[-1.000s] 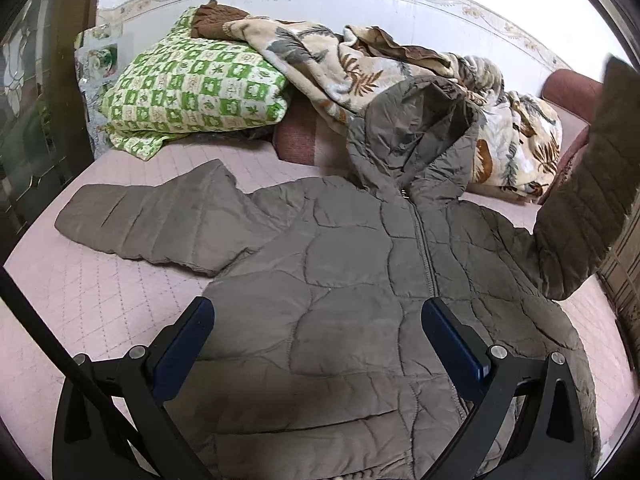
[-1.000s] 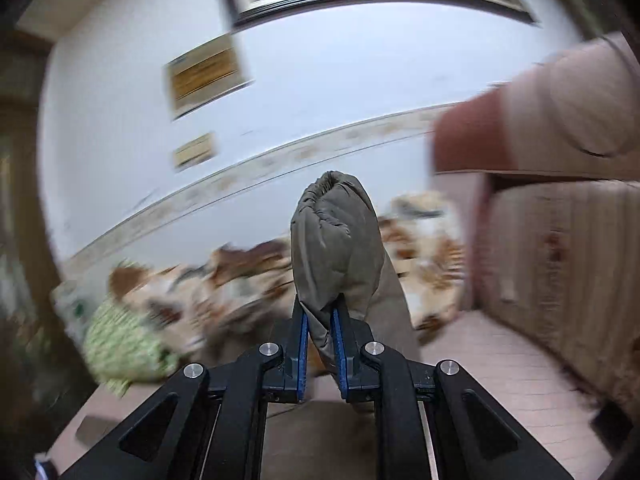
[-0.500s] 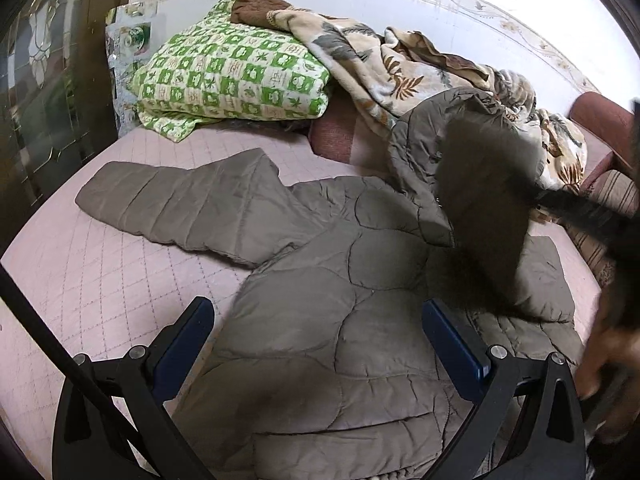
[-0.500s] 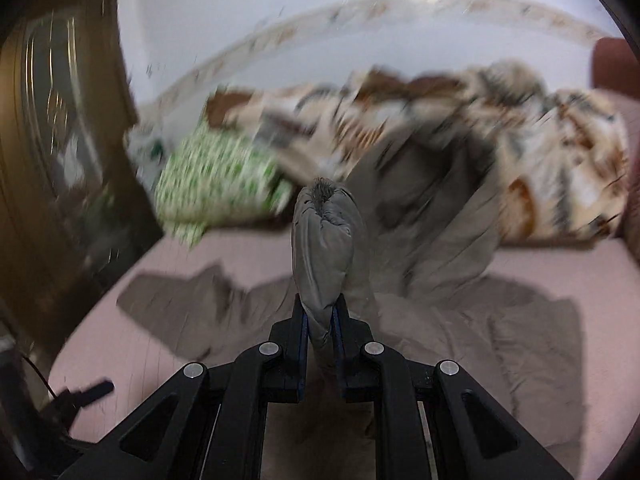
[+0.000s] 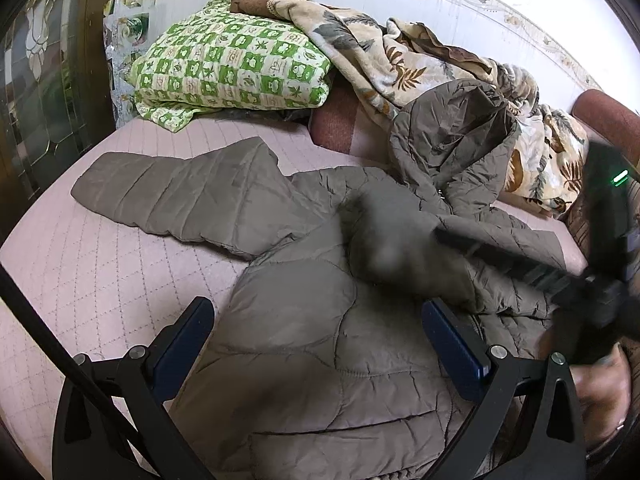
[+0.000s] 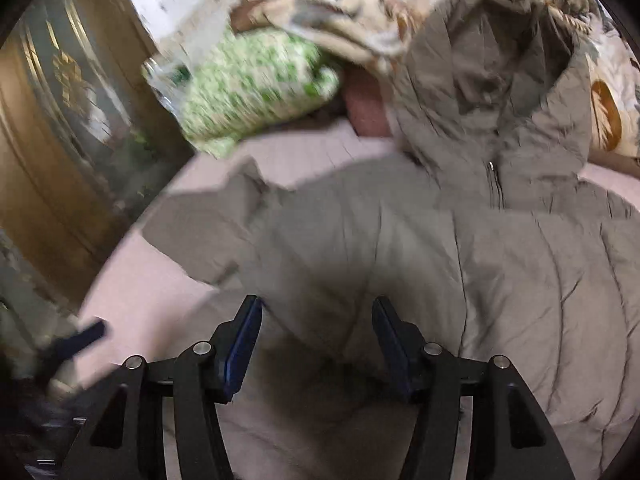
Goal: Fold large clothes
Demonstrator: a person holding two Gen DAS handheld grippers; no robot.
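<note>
An olive quilted hooded jacket (image 5: 304,320) lies front-up on the pink bed cover (image 5: 88,272). Its left sleeve (image 5: 172,196) stretches out to the left and its hood (image 5: 452,132) rests against the bedding behind. The other sleeve (image 5: 384,248) lies folded across the chest, blurred. My left gripper (image 5: 316,312) hovers open over the jacket's lower body, holding nothing. My right gripper (image 6: 316,308) is low over the folded sleeve. Its jaws are opening, and the pads stand clear of the fabric that lies under and between them. From the left wrist view it shows as a dark blur (image 5: 500,256).
A green checked pillow (image 5: 232,68) and a floral blanket (image 5: 384,60) are heaped along the back wall. A wooden door with patterned glass (image 5: 36,92) stands at the left. A person's hand (image 5: 600,392) holds the right tool at the lower right.
My right gripper swung down and leftward, carrying the raised sleeve across the jacket's chest, then its jaws parted and let the sleeve go. The left gripper stayed open over the jacket.
</note>
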